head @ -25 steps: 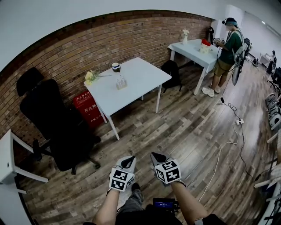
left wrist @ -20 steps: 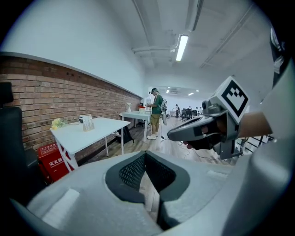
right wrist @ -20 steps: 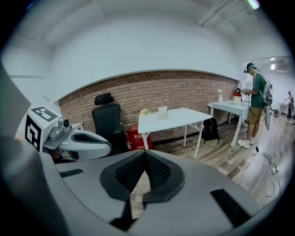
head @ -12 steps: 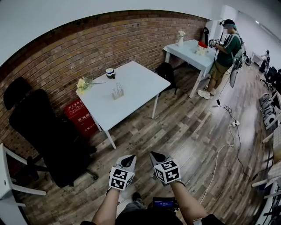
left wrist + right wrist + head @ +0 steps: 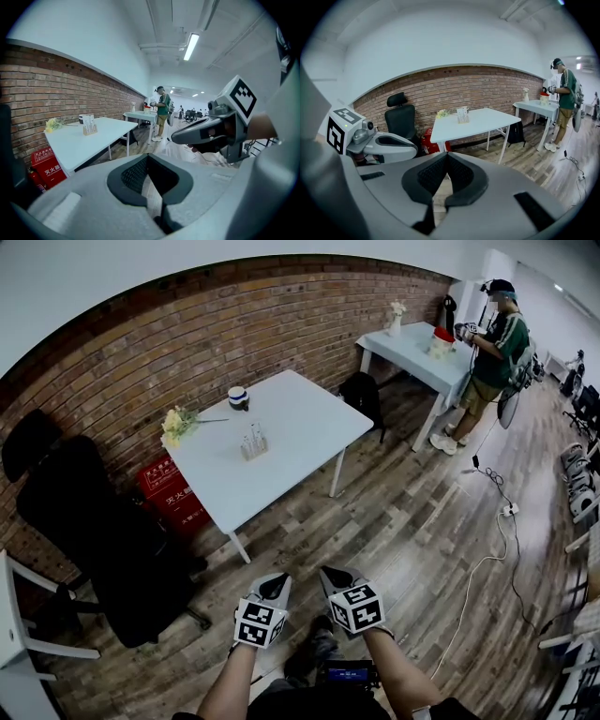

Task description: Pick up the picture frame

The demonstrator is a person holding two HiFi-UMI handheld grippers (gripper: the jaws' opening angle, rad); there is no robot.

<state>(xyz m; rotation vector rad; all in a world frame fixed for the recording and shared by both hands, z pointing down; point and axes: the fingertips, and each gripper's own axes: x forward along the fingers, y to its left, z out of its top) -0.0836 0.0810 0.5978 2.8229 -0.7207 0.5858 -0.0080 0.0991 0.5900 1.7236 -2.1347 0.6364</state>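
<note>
A small picture frame (image 5: 251, 444) stands upright near the middle of a white table (image 5: 291, 427) against the brick wall. It also shows as a small frame (image 5: 89, 124) in the left gripper view and as a frame (image 5: 462, 114) in the right gripper view. My left gripper (image 5: 275, 585) and right gripper (image 5: 334, 576) hang side by side over the wooden floor, well short of the table. Both are shut with nothing between the jaws, as the left gripper (image 5: 148, 157) and right gripper (image 5: 446, 157) views show.
Yellow flowers (image 5: 175, 423) and a mug (image 5: 238, 397) sit at the table's far side. A black office chair (image 5: 94, 521) and a red box (image 5: 173, 488) stand left of it. A person (image 5: 492, 343) stands at a second white table (image 5: 417, 348); a cable (image 5: 487, 549) crosses the floor.
The white table has drawn a little closer and lower in the head view as I walk towards it. Both grippers stay shut and side by side.
</note>
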